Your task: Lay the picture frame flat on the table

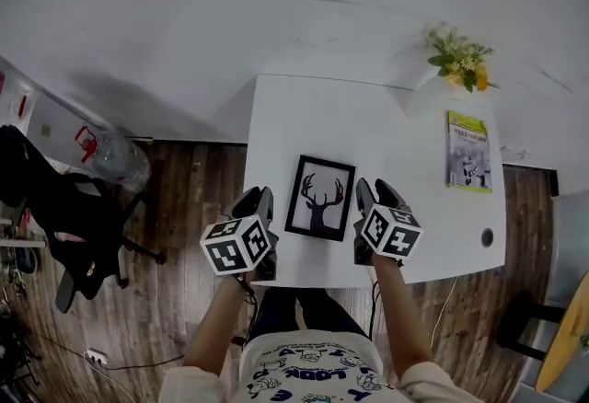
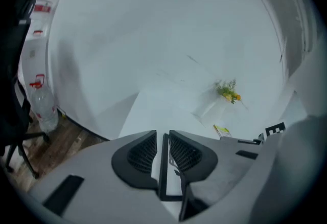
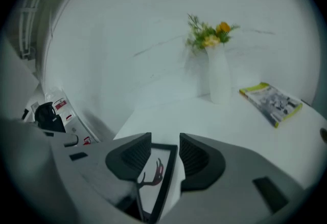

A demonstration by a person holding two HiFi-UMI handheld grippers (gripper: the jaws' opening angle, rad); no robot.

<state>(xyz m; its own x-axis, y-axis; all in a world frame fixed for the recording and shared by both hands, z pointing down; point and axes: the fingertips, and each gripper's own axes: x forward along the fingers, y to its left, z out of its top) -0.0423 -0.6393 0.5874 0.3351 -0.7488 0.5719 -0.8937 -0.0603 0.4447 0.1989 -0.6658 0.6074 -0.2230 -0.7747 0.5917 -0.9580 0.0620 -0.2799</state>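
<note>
Picture frame (image 1: 320,197) — left gripper (image 2: 162,134) fingers clenched on its edge, right gripper (image 3: 164,136) fingers apart around it — near end hidden.

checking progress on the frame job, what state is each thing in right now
black picture frame with antler print: up on edge, tilted, not flat yet
left claw: shut on the frame's left edge
right claw: open, frame's right edge between its jaws
white vase of flowers: upright
yellow-edged booklet: closed, lying flat
</note>
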